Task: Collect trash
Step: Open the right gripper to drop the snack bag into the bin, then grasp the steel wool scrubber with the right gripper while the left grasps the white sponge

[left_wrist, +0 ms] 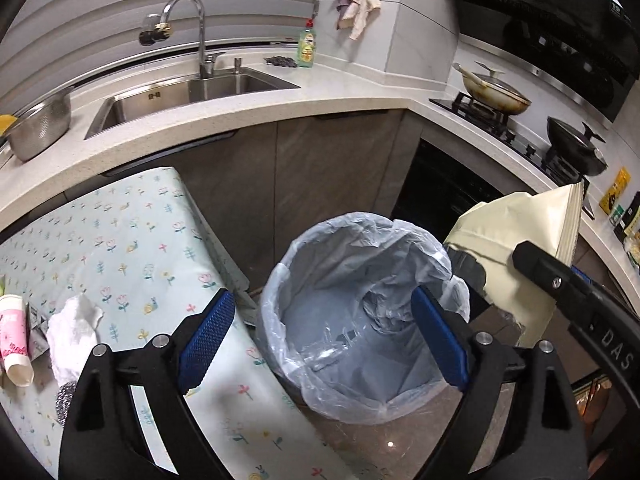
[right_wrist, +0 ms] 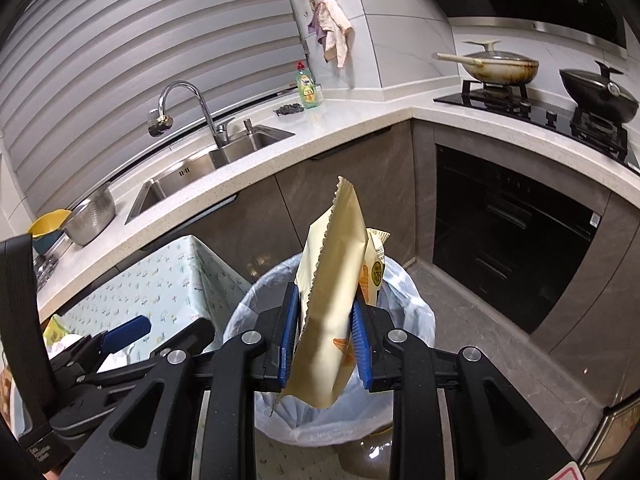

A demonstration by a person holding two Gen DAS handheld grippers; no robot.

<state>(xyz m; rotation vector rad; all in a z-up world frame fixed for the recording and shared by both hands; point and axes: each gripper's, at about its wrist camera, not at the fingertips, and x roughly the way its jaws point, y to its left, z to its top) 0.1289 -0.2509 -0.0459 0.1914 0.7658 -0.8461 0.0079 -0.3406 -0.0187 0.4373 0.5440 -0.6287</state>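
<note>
Right wrist view: crinkled cream snack bag (right_wrist: 332, 280), serrated edge, upright between right gripper (right_wrist: 326, 344) pads.

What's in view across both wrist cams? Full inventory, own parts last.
cream foil snack bag: 1, cream with orange print, clamped over the bin
round bin with translucent blue liner: 1, on floor beside table
floral tablecloth table: 1, pale blue, left of bin
crumpled white tissue: 1, on table
pink-white tube: 1, on table's left edge
steel sink with chrome tap: 1, in counter
steel colander: 1, left of sink
green dish-soap bottle: 1, counter corner
cream lidded pan: 1, on hob
black lidded wok: 1, on hob
left gripper: black, blue pads, open, empty
right gripper: black, blue pads, gripping bag
</note>
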